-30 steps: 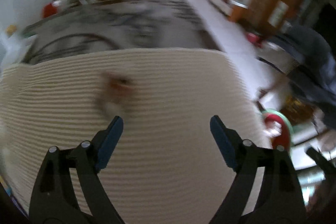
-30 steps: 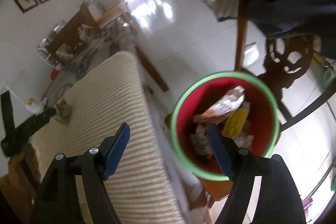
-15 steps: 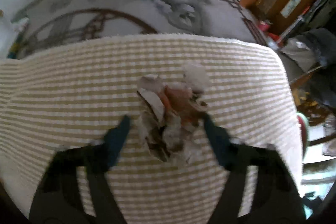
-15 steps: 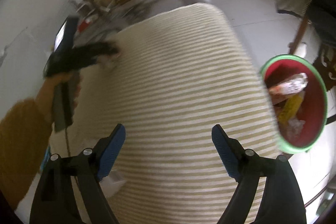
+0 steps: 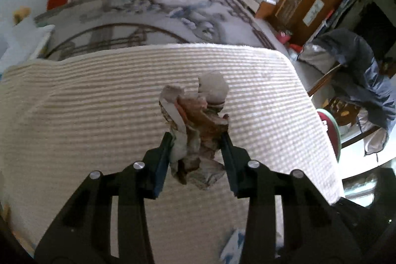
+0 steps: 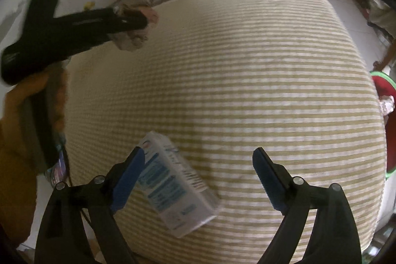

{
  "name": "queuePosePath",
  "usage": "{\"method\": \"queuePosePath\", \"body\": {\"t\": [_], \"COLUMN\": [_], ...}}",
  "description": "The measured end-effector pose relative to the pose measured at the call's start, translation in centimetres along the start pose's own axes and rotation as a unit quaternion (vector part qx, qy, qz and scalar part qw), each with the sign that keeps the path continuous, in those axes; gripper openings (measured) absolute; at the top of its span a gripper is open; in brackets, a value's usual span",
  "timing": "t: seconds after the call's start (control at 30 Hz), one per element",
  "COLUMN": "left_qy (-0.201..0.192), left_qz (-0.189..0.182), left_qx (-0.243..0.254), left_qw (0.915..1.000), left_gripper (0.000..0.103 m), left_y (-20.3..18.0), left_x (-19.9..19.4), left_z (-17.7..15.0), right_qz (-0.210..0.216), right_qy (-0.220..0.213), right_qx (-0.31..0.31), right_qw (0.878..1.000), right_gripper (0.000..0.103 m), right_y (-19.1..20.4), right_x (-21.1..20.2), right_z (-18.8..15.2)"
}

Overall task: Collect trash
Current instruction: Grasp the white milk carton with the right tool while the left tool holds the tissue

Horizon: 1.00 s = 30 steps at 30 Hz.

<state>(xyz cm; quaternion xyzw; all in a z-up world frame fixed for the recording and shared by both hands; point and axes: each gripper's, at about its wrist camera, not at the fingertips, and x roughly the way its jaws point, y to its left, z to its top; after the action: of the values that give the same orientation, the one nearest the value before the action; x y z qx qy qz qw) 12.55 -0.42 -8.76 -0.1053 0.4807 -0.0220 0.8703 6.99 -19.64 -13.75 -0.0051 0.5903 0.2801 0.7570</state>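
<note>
1. The left gripper (image 5: 198, 137) is seen closing on a crumpled wad of paper (image 5: 195, 120); the wad is pressed between both pads above the striped cloth (image 5: 99, 115).
2. The right gripper (image 6: 198, 165) is held apart, its jaws opening, with nothing clamped. A small carton (image 6: 175, 187) lies on the cloth between them, touching the pad at 9 o'clock.
3. The bin (image 6: 383, 125), red inside with a green rim, is glimpsed at 3 o'clock, beyond the cloth's edge.
4. Loose scraps could be shed from the wad if it is swung quickly towards the bin.
5. The carton lies askew, so it could be nudged away or pinched by a corner and dropped.
</note>
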Motion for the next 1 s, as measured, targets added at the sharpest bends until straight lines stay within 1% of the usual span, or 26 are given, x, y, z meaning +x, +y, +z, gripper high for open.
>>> {"method": "queuePosePath", "body": {"t": [0.07,0.17,0.27,0.37,0.57,0.77,0.9,0.93,1.0], "left_qy": [-0.021,-0.035,-0.040,-0.039,-0.036,-0.037,-0.036,-0.036,-0.037], "left_qz": [0.009,0.006,-0.001,-0.002,-0.007,-0.010,-0.009,-0.008,-0.007], "left_qx": [0.005,0.000,-0.008,-0.002,-0.005,-0.008,-0.008,-0.008,-0.009], "left_qw": [0.9997,0.9994,0.9992,0.9992,0.9993,0.9992,0.9993,0.9993,0.9993], "left_gripper": [0.039,0.039,0.039,0.039,0.039,0.039,0.039,0.039,0.039], "left_y": [0.0,0.2,0.6,0.7,1.4,1.7,1.8,1.9,2.1], "left_x": [-1.9,-3.2,-3.6,-3.8,-3.9,-4.0,-4.0,-4.0,-4.1], "left_z": [-0.8,-1.4,-1.7,-2.1,-2.5,-2.6,-2.6,-2.7,-2.7], "right_qz": [0.000,-0.007,-0.031,-0.061,-0.074,-0.075,-0.071,-0.070,-0.071], "right_qy": [0.011,0.034,0.043,0.044,0.043,0.041,0.044,0.044,0.048], "right_qx": [-0.019,-0.052,-0.084,-0.104,-0.094,-0.086,-0.090,-0.090,-0.088], "right_qw": [1.000,0.998,0.995,0.992,0.992,0.993,0.992,0.993,0.992], "right_gripper": [0.087,0.087,0.087,0.087,0.087,0.087,0.084,0.080,0.078], "right_y": [1.2,3.2,4.8,5.6,5.9,4.9,5.0,4.9,4.9], "right_x": [0.7,2.2,3.4,4.1,4.1,3.3,3.2,3.2,3.2], "right_z": [-0.4,-0.9,-1.4,-1.6,-2.4,-2.0,-2.1,-2.0,-2.1]}}
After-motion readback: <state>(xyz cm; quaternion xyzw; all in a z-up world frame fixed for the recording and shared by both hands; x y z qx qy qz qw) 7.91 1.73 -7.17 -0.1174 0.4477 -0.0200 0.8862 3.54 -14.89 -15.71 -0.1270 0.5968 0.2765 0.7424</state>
